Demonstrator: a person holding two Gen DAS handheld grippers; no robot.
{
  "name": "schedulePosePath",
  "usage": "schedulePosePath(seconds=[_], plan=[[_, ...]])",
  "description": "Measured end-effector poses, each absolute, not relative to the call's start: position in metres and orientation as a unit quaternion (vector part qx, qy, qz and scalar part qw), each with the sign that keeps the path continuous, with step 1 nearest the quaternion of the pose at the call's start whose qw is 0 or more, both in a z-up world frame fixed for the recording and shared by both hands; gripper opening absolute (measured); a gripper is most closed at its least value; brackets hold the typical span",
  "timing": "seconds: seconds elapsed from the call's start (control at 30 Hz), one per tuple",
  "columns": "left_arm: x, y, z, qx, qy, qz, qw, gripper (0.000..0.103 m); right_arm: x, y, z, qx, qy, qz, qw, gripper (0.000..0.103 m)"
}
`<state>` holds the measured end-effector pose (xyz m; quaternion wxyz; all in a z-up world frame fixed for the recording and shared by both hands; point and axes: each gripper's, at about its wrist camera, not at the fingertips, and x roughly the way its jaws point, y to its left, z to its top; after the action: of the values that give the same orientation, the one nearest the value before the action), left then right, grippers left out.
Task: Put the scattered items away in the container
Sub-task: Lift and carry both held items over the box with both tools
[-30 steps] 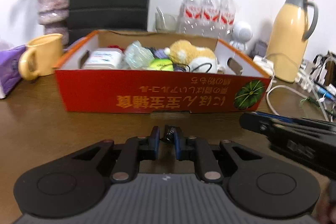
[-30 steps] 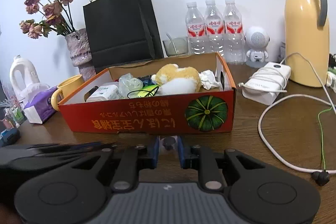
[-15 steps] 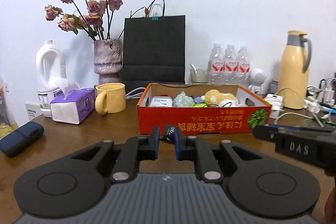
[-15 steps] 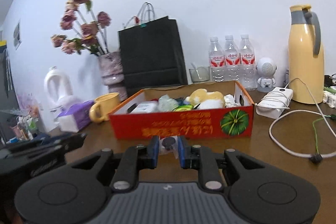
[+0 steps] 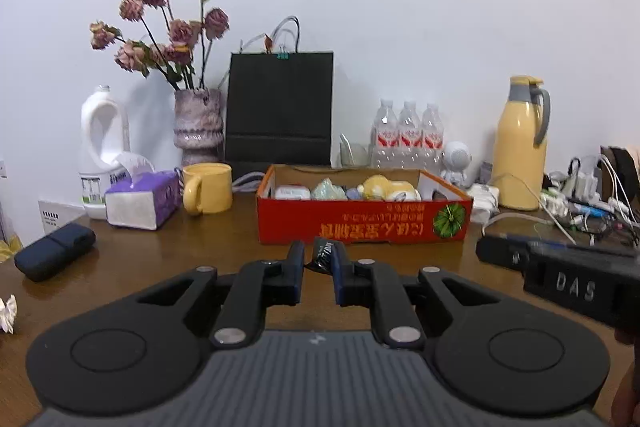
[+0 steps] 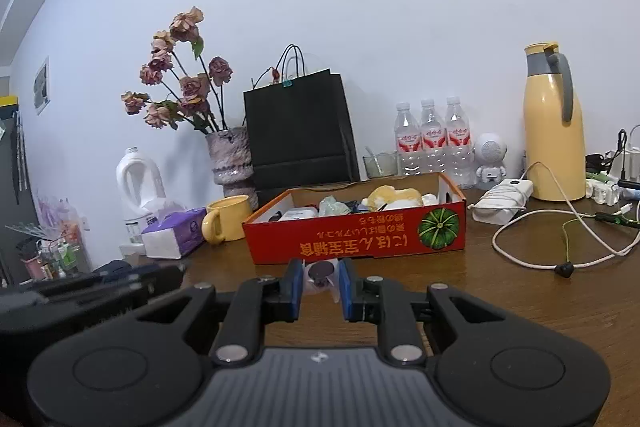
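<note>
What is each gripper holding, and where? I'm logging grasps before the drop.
Left gripper: small black packet, pinched at its lower edge. Right gripper: clear-wrapped dark round item, squeezed across its sides.

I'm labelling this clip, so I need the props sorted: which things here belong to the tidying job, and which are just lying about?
Part of the job:
- red cardboard box, already holding several items
- small dark packet held in the left gripper
- small round dark item held in the right gripper

Just lying about:
- yellow mug
- tissue box
- black paper bag
- yellow thermos
- water bottles

glossy brown wood table (image 5: pixel 160 259), matt red cardboard box (image 5: pixel 360 227), matt black paper bag (image 5: pixel 279 107)
</note>
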<state>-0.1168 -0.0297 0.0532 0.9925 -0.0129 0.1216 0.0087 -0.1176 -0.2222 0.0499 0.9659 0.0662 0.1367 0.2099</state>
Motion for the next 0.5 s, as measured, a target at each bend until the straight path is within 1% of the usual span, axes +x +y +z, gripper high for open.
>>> schedulePosePath(seconds=[0.17,0.27,0.4,0.5], plan=[[-0.1,-0.03,0.063,-0.021,0.119,0.006,0.993,0.015,-0.103,-0.224,0.06,0.063,0.127,0.214,0.967,0.018],[-0.077,-0.028,0.079,-0.035,0.109,-0.002,0.993,0.015,-0.081,-0.223,0.071,0.055,0.111,0.207,0.971,0.018],[-0.034,-0.03,0.116,-0.031,0.069,-0.008,0.997,0.015,-0.032,-0.22,0.105,0.064,0.095,0.204,0.972,0.018],[0.001,-0.03,0.141,-0.035,0.045,-0.004,0.998,0.015,0.001,-0.214,0.137,0.059,0.062,0.208,0.974,0.018]])
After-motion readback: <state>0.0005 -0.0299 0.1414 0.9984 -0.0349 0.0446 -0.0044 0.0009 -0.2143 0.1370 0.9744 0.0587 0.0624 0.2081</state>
